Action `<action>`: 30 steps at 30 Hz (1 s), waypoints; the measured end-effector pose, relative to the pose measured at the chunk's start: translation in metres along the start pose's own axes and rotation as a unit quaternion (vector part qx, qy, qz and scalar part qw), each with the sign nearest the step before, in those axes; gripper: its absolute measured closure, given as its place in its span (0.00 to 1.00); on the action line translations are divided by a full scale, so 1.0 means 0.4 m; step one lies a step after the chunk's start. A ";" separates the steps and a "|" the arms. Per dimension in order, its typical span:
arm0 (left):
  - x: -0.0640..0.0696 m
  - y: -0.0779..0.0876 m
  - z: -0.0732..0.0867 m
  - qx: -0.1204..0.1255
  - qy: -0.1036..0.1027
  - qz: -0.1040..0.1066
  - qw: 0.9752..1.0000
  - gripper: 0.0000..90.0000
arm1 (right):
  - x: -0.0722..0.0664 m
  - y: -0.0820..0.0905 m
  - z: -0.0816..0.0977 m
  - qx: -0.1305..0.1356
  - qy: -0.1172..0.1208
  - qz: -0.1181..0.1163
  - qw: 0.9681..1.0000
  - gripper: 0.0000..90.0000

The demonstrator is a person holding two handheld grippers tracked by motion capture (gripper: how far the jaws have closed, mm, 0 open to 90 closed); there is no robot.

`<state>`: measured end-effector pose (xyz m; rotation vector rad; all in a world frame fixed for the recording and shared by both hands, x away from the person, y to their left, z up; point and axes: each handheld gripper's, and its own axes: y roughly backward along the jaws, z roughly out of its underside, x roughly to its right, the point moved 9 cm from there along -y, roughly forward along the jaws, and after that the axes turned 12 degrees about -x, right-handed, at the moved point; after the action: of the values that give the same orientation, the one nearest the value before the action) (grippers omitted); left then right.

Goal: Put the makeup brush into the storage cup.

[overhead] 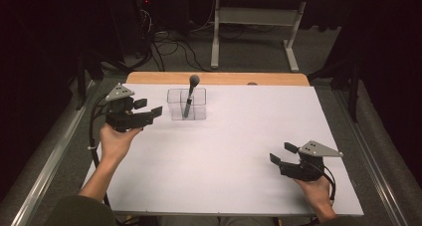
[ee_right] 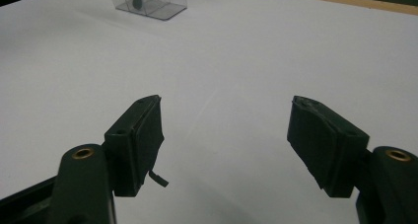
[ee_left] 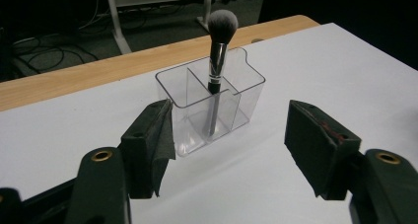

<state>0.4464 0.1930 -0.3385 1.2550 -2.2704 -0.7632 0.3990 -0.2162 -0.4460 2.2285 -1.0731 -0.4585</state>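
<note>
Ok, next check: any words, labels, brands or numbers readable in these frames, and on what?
None can be read. The clear organiser, the makeup brush, the white table cover and both tongs, left and right, carry no legible text; the brush's ferrule is too small to tell.
</note>
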 end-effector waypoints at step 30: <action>0.018 0.020 0.065 -0.001 0.003 0.015 1.000 0.38 | -0.001 -0.002 0.000 -0.001 -0.001 0.000 1.000 0.35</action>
<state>0.4221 0.1971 -0.3521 1.2177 -2.2779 -0.7502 0.3990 -0.2156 -0.4465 2.2271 -1.0729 -0.4621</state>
